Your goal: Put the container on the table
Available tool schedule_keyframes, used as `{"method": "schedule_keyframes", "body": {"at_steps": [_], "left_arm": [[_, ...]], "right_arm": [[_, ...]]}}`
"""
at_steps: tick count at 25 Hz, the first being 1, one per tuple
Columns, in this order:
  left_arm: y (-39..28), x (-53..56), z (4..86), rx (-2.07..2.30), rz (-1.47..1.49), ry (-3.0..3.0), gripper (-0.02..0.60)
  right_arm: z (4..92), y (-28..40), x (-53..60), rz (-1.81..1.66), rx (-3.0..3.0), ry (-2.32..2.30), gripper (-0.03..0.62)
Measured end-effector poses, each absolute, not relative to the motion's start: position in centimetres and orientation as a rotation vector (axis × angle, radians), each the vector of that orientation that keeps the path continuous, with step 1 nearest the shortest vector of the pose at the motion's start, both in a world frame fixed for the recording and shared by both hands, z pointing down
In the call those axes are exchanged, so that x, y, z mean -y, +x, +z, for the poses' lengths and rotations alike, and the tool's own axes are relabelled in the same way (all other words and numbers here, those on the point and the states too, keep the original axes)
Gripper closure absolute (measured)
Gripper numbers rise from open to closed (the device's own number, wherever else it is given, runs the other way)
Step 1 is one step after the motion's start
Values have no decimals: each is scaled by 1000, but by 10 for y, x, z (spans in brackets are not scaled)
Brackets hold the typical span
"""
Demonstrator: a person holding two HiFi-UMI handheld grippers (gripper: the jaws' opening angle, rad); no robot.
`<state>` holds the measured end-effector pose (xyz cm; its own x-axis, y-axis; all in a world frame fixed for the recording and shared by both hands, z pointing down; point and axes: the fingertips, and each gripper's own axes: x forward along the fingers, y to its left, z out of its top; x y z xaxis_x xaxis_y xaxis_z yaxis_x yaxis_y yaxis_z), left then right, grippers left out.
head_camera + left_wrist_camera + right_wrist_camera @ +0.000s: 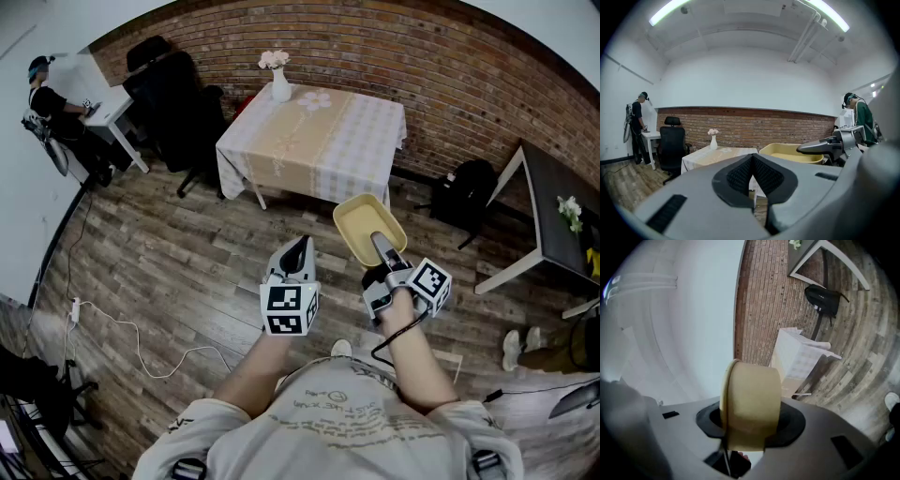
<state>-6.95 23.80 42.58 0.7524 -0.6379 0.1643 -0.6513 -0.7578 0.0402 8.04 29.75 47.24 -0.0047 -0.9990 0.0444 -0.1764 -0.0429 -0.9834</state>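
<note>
A pale yellow container (367, 225) hangs in the air in front of me, above the wooden floor, held by its near wall in my right gripper (382, 251), which is shut on it. In the right gripper view the container (751, 404) fills the space between the jaws. My left gripper (298, 253) is beside it on the left, shut and holding nothing; its dark pads (752, 176) meet. From the left gripper view the container (791, 153) shows at the right. The table (319, 141) with a checked cloth stands ahead.
A white vase with pink flowers (279, 80) stands at the table's far left corner. Black office chairs (178, 103) and a person at a white desk (56, 108) are at the left. A black bag (467, 192) and a dark table (561, 220) are at the right.
</note>
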Motion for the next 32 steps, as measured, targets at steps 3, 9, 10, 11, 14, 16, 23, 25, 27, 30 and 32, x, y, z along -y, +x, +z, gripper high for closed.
{"method": "schedule_keyframes", "body": {"at_steps": [3,9,10,11,14,16,23,25,27,30,32], "left_arm": [[-66,-237,427,1057,215,2849,577],[-60,-228,433,1063,231,2839,577],[-57,-226,433,1061,233,2839,577],[-53,-223,433,1061,234,2841,577],[-42,-216,433,1069,238,2844,577],[-32,-210,430,1079,234,2845,577],[-14,-195,427,1141,208,2822,577],[-13,-193,428,1154,212,2811,577],[-15,-193,428,1165,219,2795,577],[-16,-186,428,1182,221,2780,577],[-17,-179,430,1192,222,2774,577]], "right_arm": [[471,81,-296,-1148,-1345,-1333,424],[468,84,-285,-1124,-1373,-1249,421],[468,86,-282,-1122,-1378,-1243,422],[467,88,-279,-1121,-1383,-1237,422],[466,98,-271,-1124,-1393,-1227,421],[465,107,-264,-1125,-1403,-1219,421],[460,129,-247,-1125,-1447,-1199,422],[461,131,-243,-1137,-1449,-1192,421],[462,128,-239,-1157,-1456,-1182,421],[461,125,-232,-1169,-1476,-1173,421],[460,123,-225,-1168,-1496,-1168,421]]}}
